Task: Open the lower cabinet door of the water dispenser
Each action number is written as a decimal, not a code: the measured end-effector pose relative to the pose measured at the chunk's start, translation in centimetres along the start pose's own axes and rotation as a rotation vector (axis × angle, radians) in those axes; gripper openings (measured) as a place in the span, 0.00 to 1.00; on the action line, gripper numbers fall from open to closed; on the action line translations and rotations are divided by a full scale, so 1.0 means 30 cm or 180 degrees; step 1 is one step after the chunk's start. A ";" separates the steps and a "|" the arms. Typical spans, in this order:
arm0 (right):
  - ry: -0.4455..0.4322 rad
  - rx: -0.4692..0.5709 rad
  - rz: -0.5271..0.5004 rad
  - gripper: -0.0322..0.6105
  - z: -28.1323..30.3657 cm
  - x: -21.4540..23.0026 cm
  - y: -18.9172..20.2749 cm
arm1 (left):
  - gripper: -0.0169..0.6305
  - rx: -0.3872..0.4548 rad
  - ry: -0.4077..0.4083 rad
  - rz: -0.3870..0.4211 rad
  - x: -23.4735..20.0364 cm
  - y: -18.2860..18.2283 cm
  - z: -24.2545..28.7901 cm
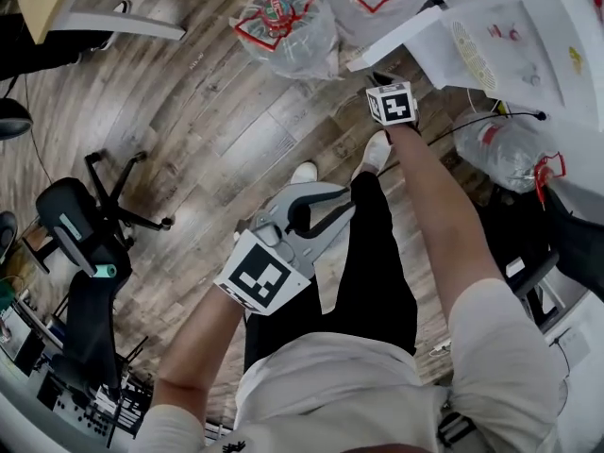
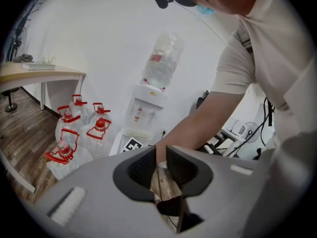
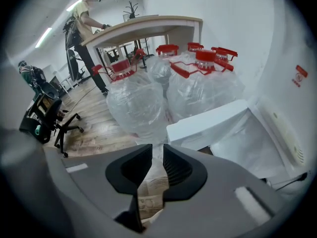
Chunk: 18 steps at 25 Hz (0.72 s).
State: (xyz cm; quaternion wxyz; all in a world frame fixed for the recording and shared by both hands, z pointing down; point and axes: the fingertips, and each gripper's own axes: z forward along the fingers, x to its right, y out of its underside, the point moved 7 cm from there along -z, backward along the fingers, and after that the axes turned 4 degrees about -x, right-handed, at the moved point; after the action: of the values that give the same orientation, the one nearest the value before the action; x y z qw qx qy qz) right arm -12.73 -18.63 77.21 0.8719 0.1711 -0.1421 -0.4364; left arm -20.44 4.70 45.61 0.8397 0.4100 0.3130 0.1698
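Here, crinkled clear jugs (image 3: 138, 103) sit beside the flat white door (image 3: 213, 125).

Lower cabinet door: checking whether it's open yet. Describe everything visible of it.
The lower cabinet door is a plain white, flat panel, swung open from the water dispenser, its thick edge toward the right gripper view. Water bottles stand close behind it. The right claw, nearby, grips nothing.
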 end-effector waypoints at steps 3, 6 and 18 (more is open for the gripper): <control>-0.0096 0.0022 0.0022 0.16 -0.141 -0.063 0.027 | 0.18 0.0020 0.0071 0.0180 0.032 -0.051 -0.045; -0.0235 0.0000 0.0024 0.16 -0.313 -0.130 0.072 | 0.18 0.0029 -0.0035 0.0220 0.045 -0.092 -0.103; -0.0429 0.0893 0.0043 0.10 -1.159 -0.369 0.131 | 0.18 -0.0351 0.0014 0.0916 0.151 -0.287 -0.250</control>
State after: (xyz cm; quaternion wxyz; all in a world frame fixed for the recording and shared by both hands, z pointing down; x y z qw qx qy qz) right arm -2.53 -1.42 46.44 0.8308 0.2606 -0.2611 -0.4168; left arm -21.80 6.30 33.50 0.8273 0.4034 0.2431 0.3062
